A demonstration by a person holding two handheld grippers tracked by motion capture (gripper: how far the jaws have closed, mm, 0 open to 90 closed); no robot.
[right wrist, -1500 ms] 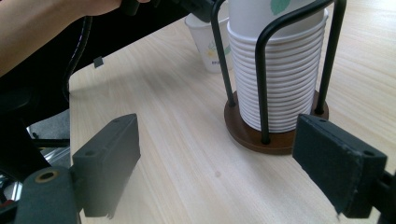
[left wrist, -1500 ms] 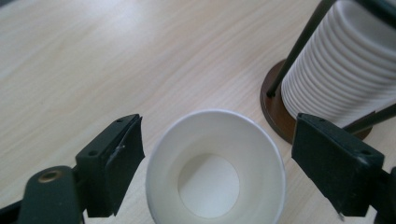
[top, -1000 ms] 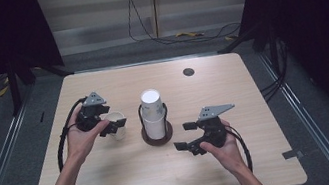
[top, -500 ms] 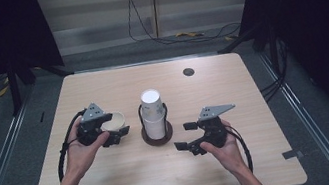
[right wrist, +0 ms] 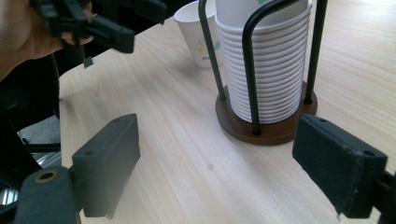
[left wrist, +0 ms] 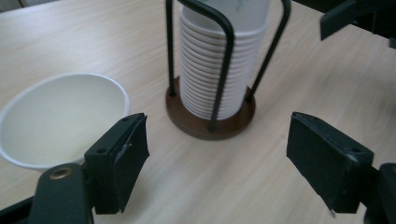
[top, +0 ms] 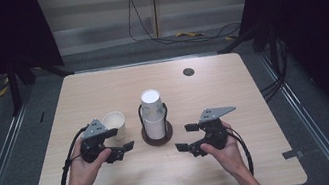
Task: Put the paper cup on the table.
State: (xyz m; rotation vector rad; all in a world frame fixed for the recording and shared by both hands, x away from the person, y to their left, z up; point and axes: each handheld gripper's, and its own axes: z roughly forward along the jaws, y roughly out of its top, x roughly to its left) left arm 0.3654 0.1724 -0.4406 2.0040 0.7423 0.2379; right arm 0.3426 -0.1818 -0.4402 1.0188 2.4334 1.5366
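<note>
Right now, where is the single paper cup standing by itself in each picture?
High view: the single paper cup stands upright on the table, left of centre, beside the left gripper.
Left gripper view: it sits at the left edge, behind that gripper's left jaw.
Right gripper view: it is at the top middle.
Shared landmark: the stack of cups in the wire holder.

The left claw (top: 120,139) now sits lower and nearer the person than a second ago, away from the single paper cup (top: 114,123) it had held. The cup stands alone on the surface (top: 232,86), just beyond the claw. Its jaws, having just closed somewhat, are apart with nothing between them.
</note>
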